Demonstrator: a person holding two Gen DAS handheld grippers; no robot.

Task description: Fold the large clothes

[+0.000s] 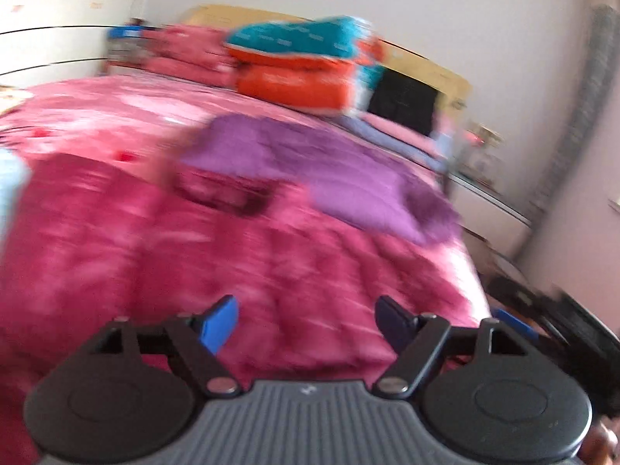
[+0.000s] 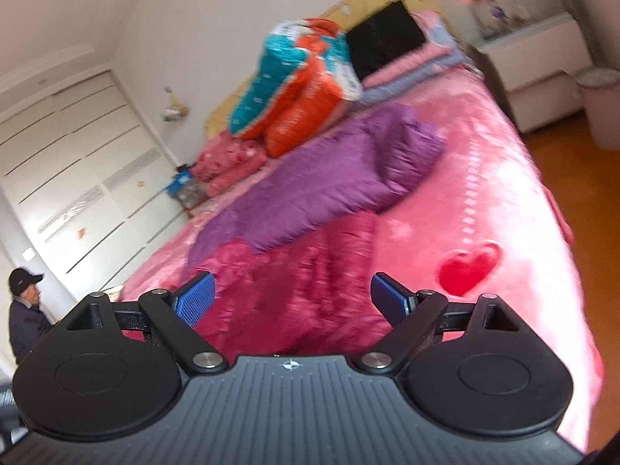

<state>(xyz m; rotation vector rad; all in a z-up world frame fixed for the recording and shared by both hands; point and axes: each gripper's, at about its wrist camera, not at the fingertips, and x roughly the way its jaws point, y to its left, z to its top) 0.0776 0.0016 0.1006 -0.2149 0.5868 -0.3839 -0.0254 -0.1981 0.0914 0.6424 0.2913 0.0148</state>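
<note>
A dark magenta quilted garment (image 1: 232,248) lies spread on the pink bed, right under my left gripper (image 1: 306,323), which is open and empty above it. The same garment (image 2: 306,271) shows in the right wrist view below my right gripper (image 2: 292,298), also open and empty. A purple quilted garment (image 1: 329,170) lies beyond it toward the headboard and is seen in the right wrist view (image 2: 329,178) too. Both views are motion-blurred.
Pink bedspread (image 2: 503,193) with a red heart (image 2: 469,267). Folded teal-and-orange quilts (image 2: 294,85), pink bedding (image 2: 232,162) and a black pillow (image 2: 381,38) sit at the headboard. White nightstand (image 2: 534,66), bin (image 2: 604,104), wardrobe (image 2: 77,178), and a person (image 2: 25,310) at left.
</note>
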